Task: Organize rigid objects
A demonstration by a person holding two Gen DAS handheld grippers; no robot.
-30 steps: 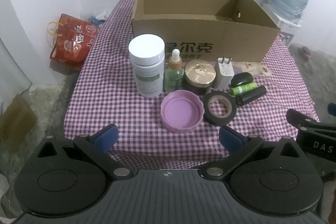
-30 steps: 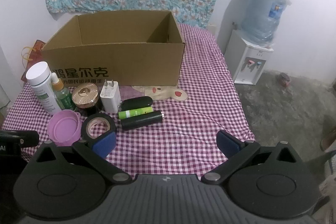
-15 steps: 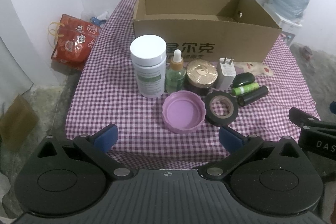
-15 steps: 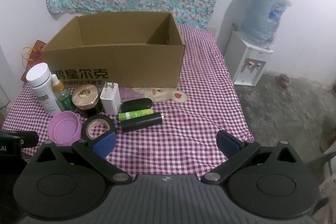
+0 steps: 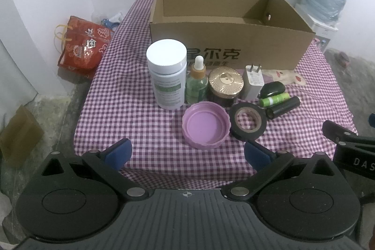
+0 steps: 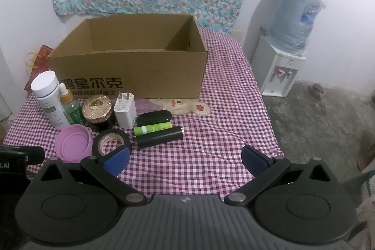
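Cardboard box (image 5: 229, 46) stands open behind a row on the checked cloth (image 5: 131, 114): white bottle (image 5: 166, 73), dropper (image 5: 196, 83), gold jar (image 5: 225, 86), charger (image 5: 252, 82). In front lie a purple lid (image 5: 205, 125), tape (image 5: 248, 121) and black tube (image 5: 282, 107). Left gripper (image 5: 186, 152) and right gripper (image 6: 185, 161) both hover spread wide, empty, at the near edge.

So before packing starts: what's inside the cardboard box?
The cardboard box shows bare inner walls and a divider panel at its right end. No items are visible, but its floor is hidden behind the front wall.
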